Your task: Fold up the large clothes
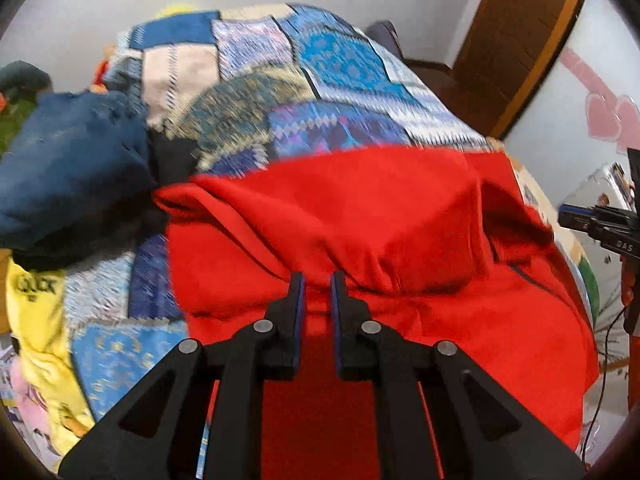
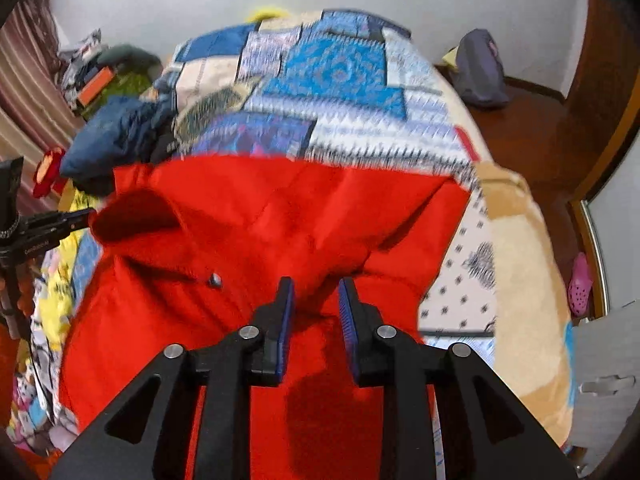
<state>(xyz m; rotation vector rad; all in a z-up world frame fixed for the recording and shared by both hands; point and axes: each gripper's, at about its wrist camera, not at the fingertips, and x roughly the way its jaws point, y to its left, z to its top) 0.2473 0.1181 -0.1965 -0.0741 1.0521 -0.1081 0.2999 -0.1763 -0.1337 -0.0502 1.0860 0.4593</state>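
Note:
A large red garment [image 1: 360,220] lies on a bed with a blue patchwork cover [image 1: 312,80]. In the left wrist view, my left gripper [image 1: 318,280] has its jaws narrowly apart with red cloth bunched between the tips, lifting a fold. In the right wrist view, the same red garment [image 2: 260,232] fills the middle. My right gripper [image 2: 316,286] stands over it with jaws a little wider and red cloth gathered at the tips. Each gripper shows at the other view's edge, the right one in the left view [image 1: 592,224] and the left one in the right view [image 2: 52,224].
A dark blue garment [image 1: 68,168] is heaped at the left of the bed, beside a yellow printed cloth [image 1: 40,320]. A wooden door [image 1: 516,40] stands at the right. A grey bag [image 2: 480,68] and a pink shoe [image 2: 580,284] lie on the brown floor.

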